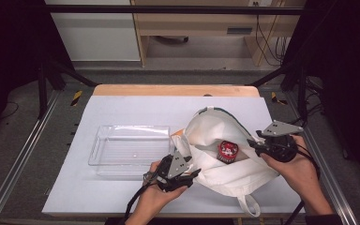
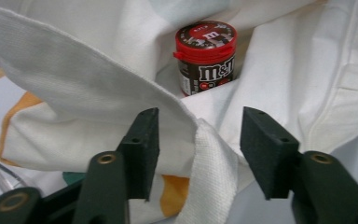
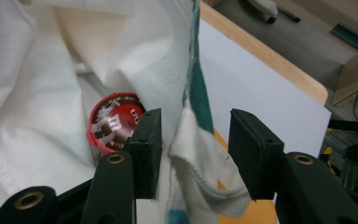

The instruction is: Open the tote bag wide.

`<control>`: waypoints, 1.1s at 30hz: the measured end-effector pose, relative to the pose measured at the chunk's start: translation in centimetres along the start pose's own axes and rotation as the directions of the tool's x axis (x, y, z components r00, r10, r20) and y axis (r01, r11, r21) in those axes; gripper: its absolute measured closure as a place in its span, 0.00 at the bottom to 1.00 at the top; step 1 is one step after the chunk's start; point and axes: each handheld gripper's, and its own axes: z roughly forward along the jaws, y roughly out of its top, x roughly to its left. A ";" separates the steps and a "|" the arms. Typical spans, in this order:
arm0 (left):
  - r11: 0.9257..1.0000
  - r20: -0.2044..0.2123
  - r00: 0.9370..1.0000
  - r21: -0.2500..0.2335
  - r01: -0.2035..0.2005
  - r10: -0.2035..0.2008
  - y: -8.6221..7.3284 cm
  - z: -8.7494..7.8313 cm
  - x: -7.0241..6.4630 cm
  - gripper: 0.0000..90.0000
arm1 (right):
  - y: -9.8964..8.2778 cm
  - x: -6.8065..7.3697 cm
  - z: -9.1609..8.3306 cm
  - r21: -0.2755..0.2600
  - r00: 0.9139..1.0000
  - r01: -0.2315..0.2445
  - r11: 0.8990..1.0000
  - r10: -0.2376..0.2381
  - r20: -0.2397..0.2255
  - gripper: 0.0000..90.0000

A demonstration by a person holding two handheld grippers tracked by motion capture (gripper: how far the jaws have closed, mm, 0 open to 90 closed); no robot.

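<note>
1. A white cloth tote bag point(image 1: 225, 154) lies on the white counter point(image 1: 122, 197), its mouth held open.
2. Inside it sits a small brown candy jar with a red lid point(image 1: 227, 151), at about 3 o'clock from the clear plastic tray point(image 1: 130, 145).
3. The left gripper point(image 1: 180, 171) is at the bag's 9 o'clock edge. In the left gripper view its fingers point(image 2: 142, 149) stand partly apart with the bag's hem between them; no pad presses the cloth.
4. The right gripper point(image 1: 262, 145) is at the bag's 3 o'clock edge. In the right gripper view its fingers point(image 3: 147, 149) are likewise partly apart around a hem with a green stripe point(image 3: 200, 98), cloth hanging loose between them.
5. The jar point(image 2: 206, 56) stands just beyond the left gripper's fingers, deeper in the bag, at 12 o'clock in that view.
</note>
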 end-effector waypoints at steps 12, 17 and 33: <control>0.999 0.043 0.999 -0.014 0.029 -0.029 0.2 -0.1 0.7 0.87 | -0.5 -2.1 1.6 0.007 0.999 -0.041 0.999 0.040 0.036 0.90; 1.000 0.032 0.999 -0.021 0.015 -0.014 0.7 -0.5 0.8 0.89 | -1.1 -4.0 2.7 -0.020 0.993 -0.106 0.994 0.107 0.054 0.91; 1.000 0.038 0.999 -0.016 0.018 -0.017 1.0 0.1 0.7 0.91 | -1.6 -5.7 3.1 -0.040 0.991 -0.132 0.990 0.133 0.008 0.91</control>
